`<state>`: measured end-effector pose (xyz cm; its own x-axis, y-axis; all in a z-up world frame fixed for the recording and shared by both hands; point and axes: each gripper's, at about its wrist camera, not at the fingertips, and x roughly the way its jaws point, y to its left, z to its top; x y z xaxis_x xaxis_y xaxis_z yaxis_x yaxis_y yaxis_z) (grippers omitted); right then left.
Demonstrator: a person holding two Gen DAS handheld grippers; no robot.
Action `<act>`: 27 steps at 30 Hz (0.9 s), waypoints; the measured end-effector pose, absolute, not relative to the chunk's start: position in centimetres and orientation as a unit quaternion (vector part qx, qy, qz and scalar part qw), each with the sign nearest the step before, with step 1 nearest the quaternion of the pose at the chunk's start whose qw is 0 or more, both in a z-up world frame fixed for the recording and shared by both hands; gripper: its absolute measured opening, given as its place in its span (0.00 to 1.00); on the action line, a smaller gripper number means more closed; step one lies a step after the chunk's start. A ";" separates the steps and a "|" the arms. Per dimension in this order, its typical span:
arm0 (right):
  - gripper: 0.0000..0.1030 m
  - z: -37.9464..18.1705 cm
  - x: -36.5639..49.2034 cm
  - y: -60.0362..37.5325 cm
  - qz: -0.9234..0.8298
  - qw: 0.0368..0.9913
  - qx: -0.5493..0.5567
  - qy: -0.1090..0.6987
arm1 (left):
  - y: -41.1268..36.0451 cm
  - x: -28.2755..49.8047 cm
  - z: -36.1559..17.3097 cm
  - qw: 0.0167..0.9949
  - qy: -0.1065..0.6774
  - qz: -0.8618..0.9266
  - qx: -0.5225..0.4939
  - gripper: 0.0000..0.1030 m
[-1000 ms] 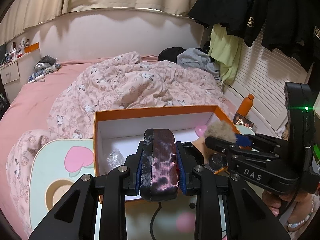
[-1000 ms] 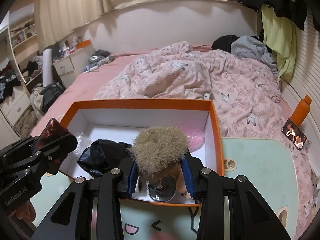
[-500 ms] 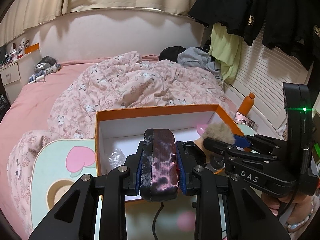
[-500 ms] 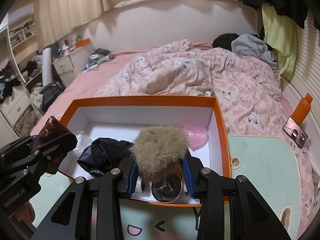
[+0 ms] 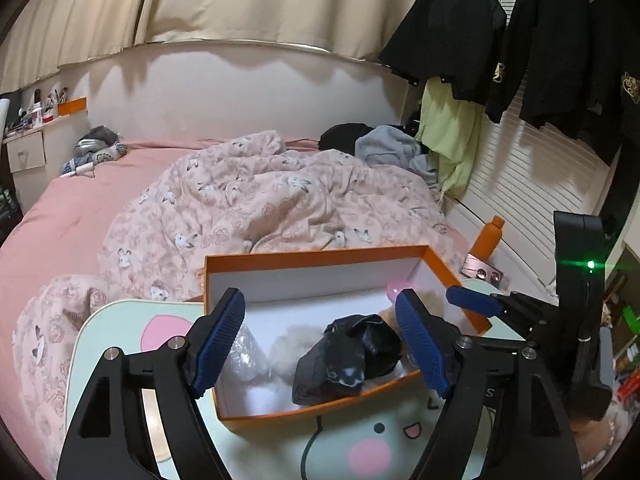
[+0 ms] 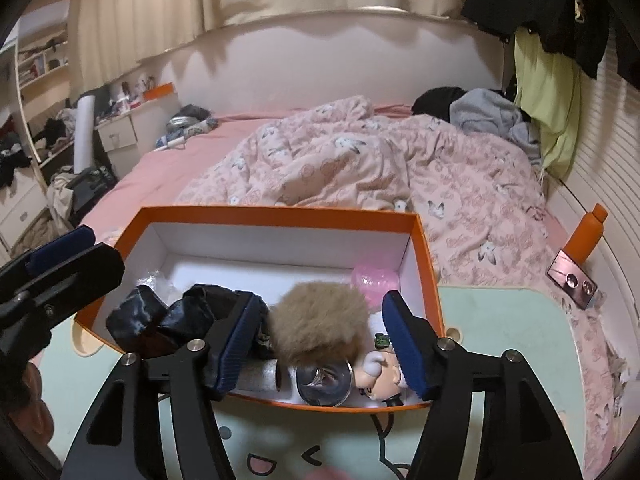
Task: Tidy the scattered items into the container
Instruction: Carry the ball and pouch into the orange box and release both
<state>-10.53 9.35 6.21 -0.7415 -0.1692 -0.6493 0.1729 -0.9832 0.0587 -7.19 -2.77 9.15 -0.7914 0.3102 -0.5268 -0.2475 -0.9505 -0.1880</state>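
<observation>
A rumpled pink quilt (image 6: 360,176) printed with rabbits covers the bed (image 5: 60,216) behind the work area, with a grey and black heap of clothes (image 6: 480,116) at its far corner and dark jackets (image 5: 520,40) and a pale green garment (image 6: 548,92) hanging along the slatted wall to the right. An orange bottle (image 6: 588,236) and a small pink case (image 6: 572,280) sit just beyond the edge of the mint-green cartoon-faced counter (image 6: 500,320).

On that counter stands the orange box (image 6: 280,212), white inside and open at the top. Its far right corner holds a pink translucent ball (image 6: 376,278); crinkled clear plastic (image 5: 244,356) lies along its left side. A crumpled black pouch (image 5: 348,360) rests against the near wall of the box, between the blue pads of the left tongs (image 5: 320,336), which are opening wide with nothing pinched between them. Beside it, toward the right end of the box, lie a tan fur pompom (image 6: 318,324), a clear glass cup (image 6: 324,384) on its side and a small white-haired figurine (image 6: 380,372), all grouped against the near wall. The right tongs (image 6: 316,344) are also opening, their pads standing clear on either side of the pompom without pressing on it.

Both tongs hover over the near rim of the box, side by side, each seen at the edge of the other's view.
</observation>
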 end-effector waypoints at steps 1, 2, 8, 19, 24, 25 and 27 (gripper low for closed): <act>0.63 6.3 -10.5 9.3 -0.933 0.093 0.347 0.002 | -2.9 -7.2 9.3 0.146 -0.054 0.945 -0.288 0.76; 0.63 6.4 -10.4 9.3 -0.934 0.093 0.346 0.002 | -2.9 -7.1 9.4 0.145 -0.053 0.945 -0.289 0.76; 0.63 6.6 -9.9 9.0 -0.934 0.092 0.345 0.004 | -2.9 -7.0 9.0 0.148 -0.050 0.941 -0.299 0.76; 0.63 6.6 -8.9 9.0 -0.934 0.090 0.347 -0.001 | -2.8 -5.9 8.2 0.154 -0.048 0.935 -0.315 0.76; 0.63 6.7 -8.7 8.9 -0.934 0.090 0.345 -0.001 | -2.7 -5.6 8.4 0.153 -0.045 0.937 -0.311 0.76; 0.63 6.8 -8.7 8.8 -0.935 0.090 0.344 0.000 | -2.6 -5.5 8.4 0.154 -0.045 0.937 -0.310 0.76; 0.63 6.8 -8.5 8.6 -0.935 0.092 0.343 0.001 | -2.6 -5.3 8.5 0.158 -0.044 0.937 -0.309 0.76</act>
<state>-8.52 8.64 6.79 -0.7484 -0.1717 -0.6407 0.1728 -0.9830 0.0617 -5.26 -2.55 8.51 -0.7587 0.3232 -0.5656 -0.2687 -0.9462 -0.1802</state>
